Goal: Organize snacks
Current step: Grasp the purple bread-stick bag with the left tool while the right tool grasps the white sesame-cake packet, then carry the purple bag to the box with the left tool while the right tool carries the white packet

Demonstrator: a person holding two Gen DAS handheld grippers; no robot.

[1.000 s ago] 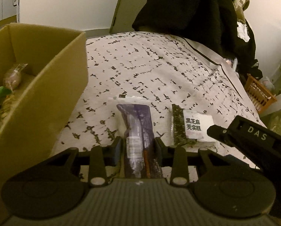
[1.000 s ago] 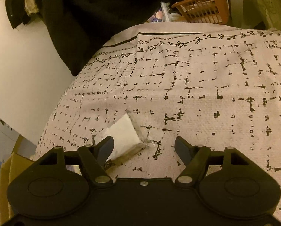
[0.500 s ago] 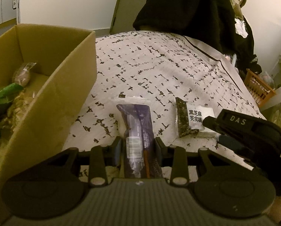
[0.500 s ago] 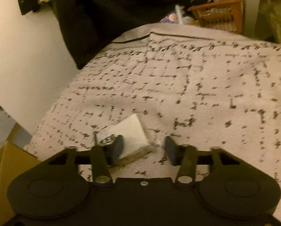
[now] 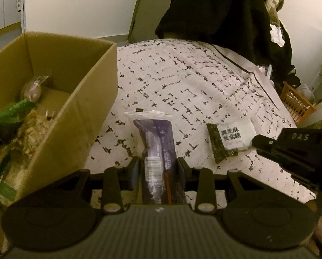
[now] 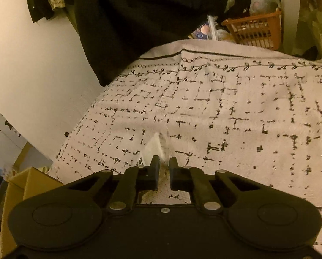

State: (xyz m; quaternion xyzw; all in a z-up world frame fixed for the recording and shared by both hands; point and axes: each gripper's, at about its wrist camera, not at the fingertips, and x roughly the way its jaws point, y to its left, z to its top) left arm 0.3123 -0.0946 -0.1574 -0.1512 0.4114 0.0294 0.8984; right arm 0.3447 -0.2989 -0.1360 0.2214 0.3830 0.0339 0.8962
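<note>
Our left gripper (image 5: 157, 170) clamps the purple snack packet (image 5: 155, 142) beside the cardboard box (image 5: 74, 99), ready for boxing; our right gripper (image 6: 163, 168) pinches the white packet (image 6: 153, 149), well apart from the box.

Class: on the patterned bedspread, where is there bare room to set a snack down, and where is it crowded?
Bare: the bedspread beyond the purple packet, up to the black clothing, and its right half in the right wrist view. Crowded: the near strip between cardboard box, purple packet and white sesame packet.
</note>
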